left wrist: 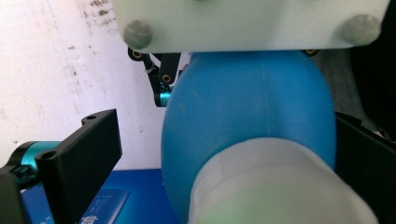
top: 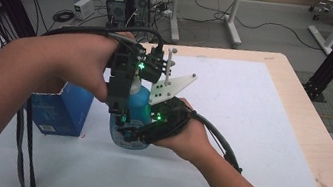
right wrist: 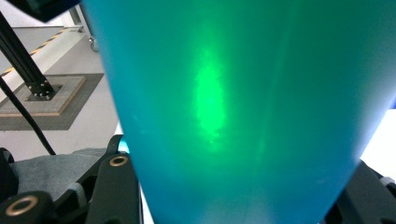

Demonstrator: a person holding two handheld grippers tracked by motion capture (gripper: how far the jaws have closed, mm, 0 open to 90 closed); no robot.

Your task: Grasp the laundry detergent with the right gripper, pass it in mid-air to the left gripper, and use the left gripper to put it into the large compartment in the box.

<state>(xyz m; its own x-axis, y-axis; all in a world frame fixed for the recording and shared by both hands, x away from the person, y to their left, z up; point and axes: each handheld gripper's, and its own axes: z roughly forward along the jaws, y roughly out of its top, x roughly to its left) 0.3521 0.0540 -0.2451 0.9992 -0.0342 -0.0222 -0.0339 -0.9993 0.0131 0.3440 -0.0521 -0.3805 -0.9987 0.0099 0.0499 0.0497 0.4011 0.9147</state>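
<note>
A translucent blue bottle (top: pixel 140 103) with a white cap stands upright on the white mat (top: pixel 241 120). My right gripper (top: pixel 137 132) comes in level from the right and is shut on the bottle's lower body, whose blue wall (right wrist: pixel 233 102) sits between its two jaws (right wrist: pixel 238 186). My left gripper (top: pixel 126 103) hangs over the bottle from above, pointing down. In the left gripper view the white cap (left wrist: pixel 275 186) and blue shoulder (left wrist: pixel 252 112) lie between the jaws of the left gripper (left wrist: pixel 224 130). They are open, with the left one clear of the cap.
A dark blue box (top: pixel 63 110) stands on the mat just left of the bottle, also seen as the box (left wrist: pixel 126 196) under the left jaw. The right gripper's white plate (top: pixel 173 87) sticks up beside the left gripper. The wooden table edge (top: pixel 303 110) runs along the right.
</note>
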